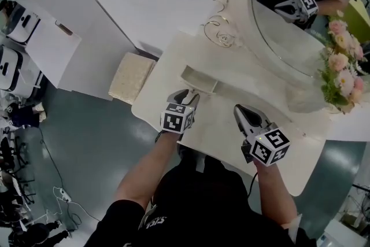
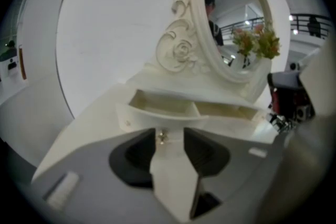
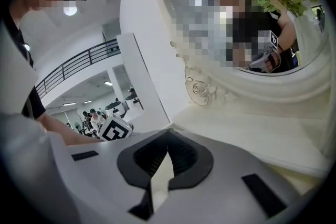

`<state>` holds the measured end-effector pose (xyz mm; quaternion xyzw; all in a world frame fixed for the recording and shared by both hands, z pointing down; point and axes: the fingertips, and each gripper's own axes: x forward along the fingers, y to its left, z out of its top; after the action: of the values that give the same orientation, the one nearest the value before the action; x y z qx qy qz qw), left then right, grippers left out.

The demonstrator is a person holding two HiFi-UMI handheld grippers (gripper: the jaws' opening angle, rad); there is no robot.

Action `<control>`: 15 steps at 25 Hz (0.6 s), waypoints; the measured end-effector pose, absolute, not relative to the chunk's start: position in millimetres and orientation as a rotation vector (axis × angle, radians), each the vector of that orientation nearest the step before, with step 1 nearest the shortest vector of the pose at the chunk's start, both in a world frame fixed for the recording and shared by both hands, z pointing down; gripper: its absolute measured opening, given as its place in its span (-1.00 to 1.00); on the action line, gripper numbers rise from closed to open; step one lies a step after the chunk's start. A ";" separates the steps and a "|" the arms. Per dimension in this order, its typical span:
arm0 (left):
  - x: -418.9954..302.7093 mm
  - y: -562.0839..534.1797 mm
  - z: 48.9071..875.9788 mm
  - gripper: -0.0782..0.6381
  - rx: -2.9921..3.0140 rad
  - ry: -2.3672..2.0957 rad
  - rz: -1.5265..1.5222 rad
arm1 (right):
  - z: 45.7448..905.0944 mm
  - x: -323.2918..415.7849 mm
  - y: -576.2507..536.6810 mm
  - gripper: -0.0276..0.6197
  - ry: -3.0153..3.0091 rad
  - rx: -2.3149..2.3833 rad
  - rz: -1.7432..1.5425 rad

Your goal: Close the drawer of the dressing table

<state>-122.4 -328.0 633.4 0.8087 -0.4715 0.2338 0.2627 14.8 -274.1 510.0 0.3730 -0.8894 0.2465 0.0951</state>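
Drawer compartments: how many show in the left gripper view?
2. Both in the open drawer: the left compartment and the right compartment, a divider between them. None seems hidden.

Dressing table: cream-white throughout, drawer matching. Mirror frame: same cream, scroll relief. Flowers at the table's right end: pink, green leaves. Stool cushion left of the table: beige, nubbly. Floor beside the table: grey-green. Left gripper and right gripper: grey, patterned in black-and-white squares.
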 end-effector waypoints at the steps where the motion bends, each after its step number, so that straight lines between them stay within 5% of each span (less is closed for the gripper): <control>1: -122.0 -329.2 638.5 -0.29 2.178 -1.276 0.656 | 511.0 16.1 -273.5 -0.93 -2.634 1.106 0.733; 15: -127.0 -333.4 666.2 -0.42 2.139 -1.268 0.741 | 511.6 25.7 -272.5 -0.93 -2.605 1.140 0.736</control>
<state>-127.0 -333.4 666.2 0.7938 -0.4706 0.2748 0.2700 25.7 -272.5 511.6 0.3861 -0.8822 0.2493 0.1022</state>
